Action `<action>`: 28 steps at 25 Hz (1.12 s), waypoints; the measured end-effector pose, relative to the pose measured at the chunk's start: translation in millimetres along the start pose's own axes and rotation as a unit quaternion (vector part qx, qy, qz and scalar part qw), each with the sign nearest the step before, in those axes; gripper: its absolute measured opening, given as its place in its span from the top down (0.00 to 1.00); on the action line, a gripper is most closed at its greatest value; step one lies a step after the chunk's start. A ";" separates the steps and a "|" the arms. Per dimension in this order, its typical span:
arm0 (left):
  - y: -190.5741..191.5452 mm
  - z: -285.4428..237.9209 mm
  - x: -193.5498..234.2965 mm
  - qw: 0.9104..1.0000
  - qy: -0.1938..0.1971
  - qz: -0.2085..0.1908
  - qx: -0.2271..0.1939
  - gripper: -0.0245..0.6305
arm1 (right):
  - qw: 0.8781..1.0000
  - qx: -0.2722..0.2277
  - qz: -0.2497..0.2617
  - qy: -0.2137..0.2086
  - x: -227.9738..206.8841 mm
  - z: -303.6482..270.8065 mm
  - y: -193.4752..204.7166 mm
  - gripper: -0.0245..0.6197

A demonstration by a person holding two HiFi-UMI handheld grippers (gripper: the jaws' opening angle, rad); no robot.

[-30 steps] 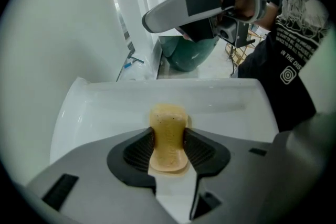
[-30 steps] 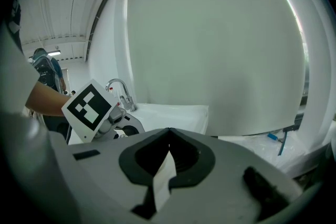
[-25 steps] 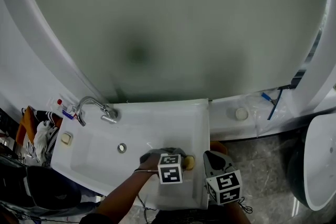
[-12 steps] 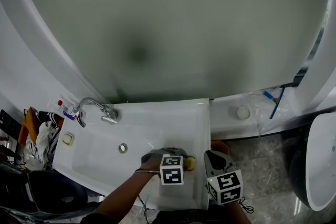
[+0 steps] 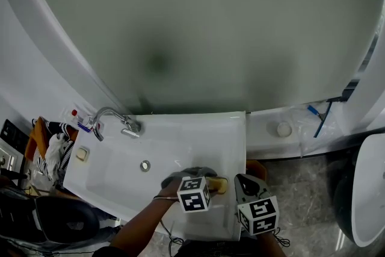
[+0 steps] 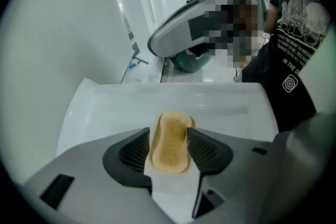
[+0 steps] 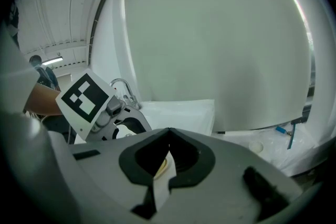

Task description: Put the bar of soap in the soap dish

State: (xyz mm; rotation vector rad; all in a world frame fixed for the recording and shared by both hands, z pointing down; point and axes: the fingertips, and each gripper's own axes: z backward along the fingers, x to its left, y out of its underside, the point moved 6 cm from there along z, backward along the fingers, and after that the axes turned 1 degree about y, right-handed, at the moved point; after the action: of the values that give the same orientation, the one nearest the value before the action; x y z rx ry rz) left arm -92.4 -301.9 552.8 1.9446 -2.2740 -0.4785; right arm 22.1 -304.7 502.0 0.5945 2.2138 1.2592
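The yellow-tan bar of soap lies lengthwise between the two black pads of my left gripper, resting on the white ledge at the right end of the sink. The left jaws are opening, and the pads stand right beside the soap's long sides. In the head view the soap shows just right of the left gripper. My right gripper hangs close by at the sink's right edge. Its jaws meet at the tips with nothing in them, and a sliver of the soap shows behind them.
A chrome tap stands at the sink's back left, with the drain in the basin. A small cream square thing sits on the left ledge. On the counter to the right are a round white object and a blue-tipped tool. A large mirror fills the wall behind.
The head view has slid slightly, so the sink sits a little lower and further right. Both grippers stay at the sink's right ledge, and the soap shows a little more beside the left gripper.
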 end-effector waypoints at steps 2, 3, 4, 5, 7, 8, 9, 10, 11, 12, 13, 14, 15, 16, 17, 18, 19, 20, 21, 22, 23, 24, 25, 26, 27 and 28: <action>0.0 6.4 -1.0 1.000 -0.010 0.015 -0.016 0.62 | 1.000 0.000 0.003 -0.004 5.1 0.2 0.9 0.94; 0.1 9.9 -2.1 0.999 -0.014 0.022 -0.025 0.62 | 1.000 0.000 0.005 -0.006 7.8 0.4 1.0 0.94; 0.2 13.4 -3.3 0.999 -0.018 0.029 -0.033 0.62 | 1.000 0.001 0.007 -0.008 10.5 0.6 0.9 0.94; 0.4 17.1 -4.7 0.998 -0.023 0.035 -0.041 0.63 | 1.000 0.001 0.009 -0.009 13.4 1.0 0.8 0.94; 0.7 24.6 -8.3 0.997 -0.036 0.047 -0.056 0.68 | 1.000 0.001 0.012 -0.012 19.5 2.2 0.3 0.94; 1.0 28.5 -10.0 0.996 -0.043 0.052 -0.064 0.69 | 1.000 0.001 0.014 -0.013 22.8 2.8 -0.3 0.94; 1.5 32.6 -11.5 0.994 -0.050 0.059 -0.072 0.71 | 1.000 0.000 0.016 -0.013 26.3 3.5 -1.0 0.94; 2.2 36.8 -12.9 0.993 -0.057 0.066 -0.081 0.73 | 1.000 0.000 0.018 -0.014 30.0 4.3 -1.5 0.94; 3.0 40.9 -14.5 0.991 -0.066 0.075 -0.090 0.75 | 1.000 0.000 0.020 -0.015 33.8 5.4 -1.5 0.94; 4.0 44.9 -16.2 0.988 -0.076 0.086 -0.101 0.76 | 1.000 0.000 0.022 -0.015 37.5 6.7 -0.9 0.94; 5.1 48.9 -18.0 0.985 -0.087 0.098 -0.112 0.79 | 1.000 -0.001 0.023 -0.015 41.1 8.0 0.1 0.94; 6.4 53.0 -19.8 0.981 -0.098 0.111 -0.124 0.81 | 1.000 -0.002 0.025 -0.015 44.7 9.2 0.8 0.94; 7.9 57.2 -21.7 0.977 -0.109 0.125 -0.135 0.84 | 1.000 -0.003 0.027 -0.015 48.6 10.4 1.1 0.94; 9.6 61.5 -23.9 0.973 -0.118 0.137 -0.145 0.85 | 0.999 -0.005 0.029 -0.015 52.9 11.7 1.1 0.94; 11.2 65.9 -26.4 0.968 -0.128 0.149 -0.155 0.87 | 0.999 -0.006 0.032 -0.016 57.5 13.3 1.0 0.94; 12.7 70.1 -29.2 0.963 -0.137 0.161 -0.165 0.88 | 0.999 -0.007 0.035 -0.018 62.1 15.3 0.9 0.94; 13.9 74.3 -32.3 0.958 -0.147 0.173 -0.175 0.89 | 0.999 -0.007 0.038 -0.019 66.4 17.6 1.0 0.94; 15.0 78.1 -35.9 0.952 -0.157 0.186 -0.186 0.90 | 0.999 -0.008 0.041 -0.019 70.3 20.1 1.6 0.94; 15.8 81.5 -40.4 0.945 -0.167 0.198 -0.198 0.91 | 0.999 -0.010 0.044 -0.019 73.9 23.0 2.9 0.94; 16.6 84.4 -45.5 0.938 -0.176 0.211 -0.211 0.91 | 0.999 -0.012 0.046 -0.018 77.3 26.2 4.6 0.94; 17.4 87.1 -50.8 0.930 -0.184 0.225 -0.224 0.92 | 0.999 -0.014 0.048 -0.017 80.7 29.1 6.3 0.94; 18.2 89.8 -55.6 0.922 -0.190 0.239 -0.239 0.92 | 0.998 -0.016 0.051 -0.015 84.2 31.8 7.5 0.94; 19.1 92.6 -60.0 0.914 -0.193 0.253 -0.253 0.93 | 0.998 -0.017 0.054 -0.014 88.1 34.3 8.1 0.94; 20.3 95.1 -64.7 0.906 -0.196 0.266 -0.266 0.93 | 0.998 -0.019 0.057 -0.013 92.4 37.0 8.5 0.94; 21.8 97.1 -69.9 0.898 -0.197 0.278 -0.276 0.93 | 0.998 -0.020 0.060 -0.012 96.9 40.1 9.3 0.94; 23.2 98.6 -75.6 0.892 -0.199 0.290 -0.285 0.93 | 0.998 -0.021 0.063 -0.011 101.0 43.5 10.7 0.94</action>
State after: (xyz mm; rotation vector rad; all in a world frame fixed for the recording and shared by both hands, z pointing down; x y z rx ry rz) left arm -129.4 -208.7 475.7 0.8922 -2.3849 -1.3531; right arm -27.0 -210.9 470.2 0.7386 2.1551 1.3516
